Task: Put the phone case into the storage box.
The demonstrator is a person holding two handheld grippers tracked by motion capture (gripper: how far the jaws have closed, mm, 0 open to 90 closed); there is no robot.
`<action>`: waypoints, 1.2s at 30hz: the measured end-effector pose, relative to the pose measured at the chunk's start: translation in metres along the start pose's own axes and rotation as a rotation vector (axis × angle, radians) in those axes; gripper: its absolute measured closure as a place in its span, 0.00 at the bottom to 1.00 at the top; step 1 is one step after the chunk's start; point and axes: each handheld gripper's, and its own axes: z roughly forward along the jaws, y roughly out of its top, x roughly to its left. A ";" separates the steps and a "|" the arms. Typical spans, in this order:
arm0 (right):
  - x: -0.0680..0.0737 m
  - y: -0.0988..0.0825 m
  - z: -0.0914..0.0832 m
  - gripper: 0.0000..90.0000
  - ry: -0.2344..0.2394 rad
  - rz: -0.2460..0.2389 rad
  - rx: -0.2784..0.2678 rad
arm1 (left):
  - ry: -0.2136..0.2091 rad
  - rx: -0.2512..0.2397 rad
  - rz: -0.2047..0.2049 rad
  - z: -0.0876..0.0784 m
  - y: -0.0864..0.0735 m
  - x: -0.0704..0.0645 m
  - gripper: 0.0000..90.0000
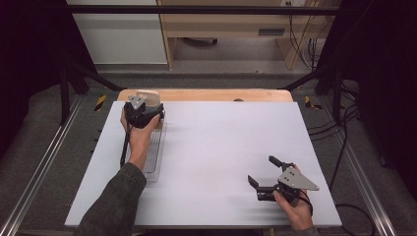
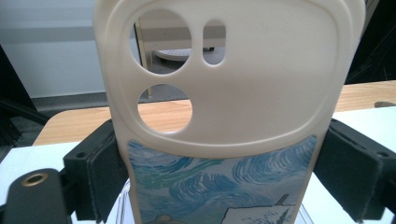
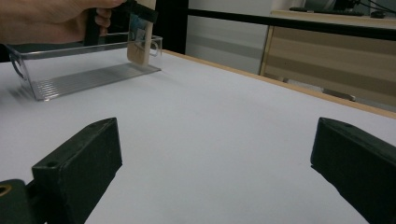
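Note:
A cream phone case [image 2: 243,84] with camera cut-outs and a blue swirling painted print stands upright between the black jaws of my left gripper [image 2: 224,172], which is shut on its two sides. In the high view this left gripper [image 1: 146,112] holds the phone case [image 1: 149,96] over the far end of a clear plastic tray [image 1: 156,155] at the table's left. The right gripper view shows the phone case [image 3: 140,42] hanging at the far end of the tray [image 3: 84,79]. My right gripper [image 1: 262,169] rests near the front right, open and holding nothing.
A white board [image 1: 221,142] covers the table, with a wooden edge [image 1: 211,95] along its far side. Black frame posts and cables stand at both sides. A wooden cabinet [image 1: 231,24] stands behind the table.

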 end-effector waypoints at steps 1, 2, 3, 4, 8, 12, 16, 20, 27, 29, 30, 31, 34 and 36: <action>0.000 0.000 0.000 0.02 0.000 0.000 0.000 | 0.001 0.001 0.003 0.000 0.000 0.000 0.12; 0.000 0.000 0.000 0.02 0.000 0.000 0.000 | 0.000 0.000 0.000 0.000 0.000 0.001 0.12; 0.000 0.000 0.000 0.02 0.001 0.000 0.000 | -0.001 0.000 -0.003 0.000 0.000 0.001 0.12; 0.000 0.000 0.000 0.02 0.001 0.000 0.000 | -0.001 0.002 -0.004 0.000 -0.001 0.001 0.12; 0.000 0.000 0.000 0.02 0.001 0.001 0.001 | -0.004 0.005 -0.002 0.000 -0.001 0.001 0.12; 0.000 0.000 0.000 0.02 0.001 0.002 0.003 | -0.008 0.008 -0.004 0.001 -0.002 -0.001 0.12; 0.001 0.000 0.001 0.02 0.002 0.004 0.005 | -0.005 0.013 -0.001 0.002 -0.003 -0.001 0.12; 0.001 0.000 0.001 0.02 0.003 0.006 0.006 | -0.003 0.013 -0.004 0.003 -0.005 0.000 0.12; 0.001 0.000 0.001 0.02 0.003 0.007 0.007 | -0.002 0.015 -0.008 0.002 -0.005 0.000 0.12; 0.001 0.000 0.001 0.02 0.003 0.006 0.009 | -0.002 0.016 -0.011 0.002 -0.005 0.000 0.12; 0.001 0.000 0.001 0.02 0.003 0.006 0.009 | -0.003 0.015 -0.012 0.002 -0.005 -0.001 0.12; 0.001 0.000 0.001 0.02 0.004 0.007 0.007 | -0.003 0.015 -0.011 0.002 -0.005 -0.001 0.12; 0.001 0.000 0.001 0.02 0.003 0.008 0.010 | -0.004 0.015 -0.012 0.003 -0.005 -0.001 0.12; 0.001 0.000 0.001 0.02 0.004 0.007 0.009 | -0.003 0.015 -0.011 0.003 -0.005 -0.001 0.12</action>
